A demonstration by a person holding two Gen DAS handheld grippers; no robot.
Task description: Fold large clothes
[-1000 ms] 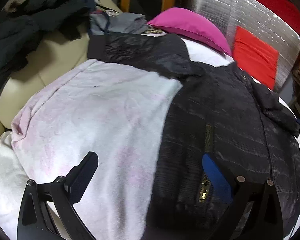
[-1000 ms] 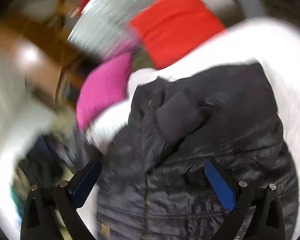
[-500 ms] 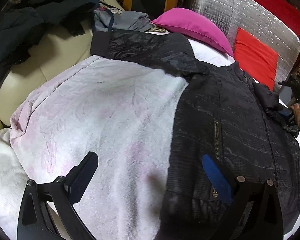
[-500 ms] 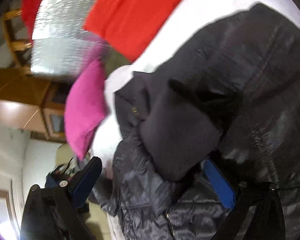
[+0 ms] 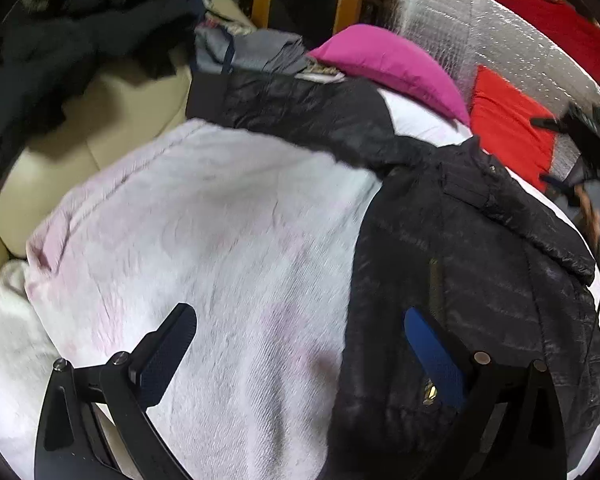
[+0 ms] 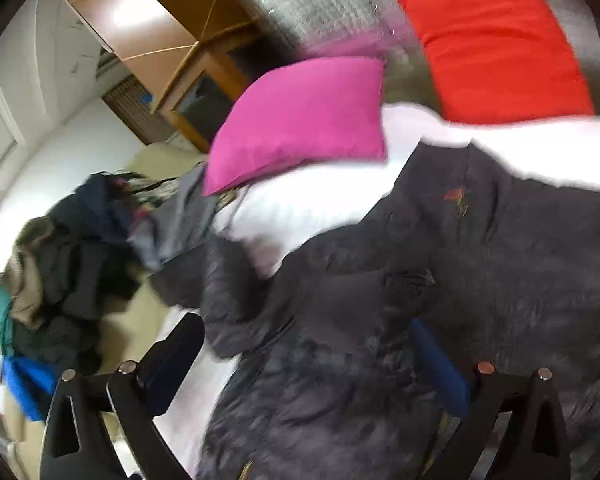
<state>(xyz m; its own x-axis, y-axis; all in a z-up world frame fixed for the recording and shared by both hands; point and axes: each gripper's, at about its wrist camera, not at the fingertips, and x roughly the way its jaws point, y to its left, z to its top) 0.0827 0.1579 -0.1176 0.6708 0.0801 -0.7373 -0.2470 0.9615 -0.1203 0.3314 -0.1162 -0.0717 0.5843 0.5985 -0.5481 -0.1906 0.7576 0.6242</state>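
Jacket, black and quilted, lies spread on the white blanket, one sleeve stretched toward the pink cushion. The red cushion stands just beyond the jacket, against a silver sheet. A heap of dark clothes sits beside the far end of that sleeve. Left tongs hover wide open over the jacket's edge, one finger above blanket, the other above the jacket, holding nothing. Right tongs are wide open and empty over the jacket's crumpled part; that view is blurred.
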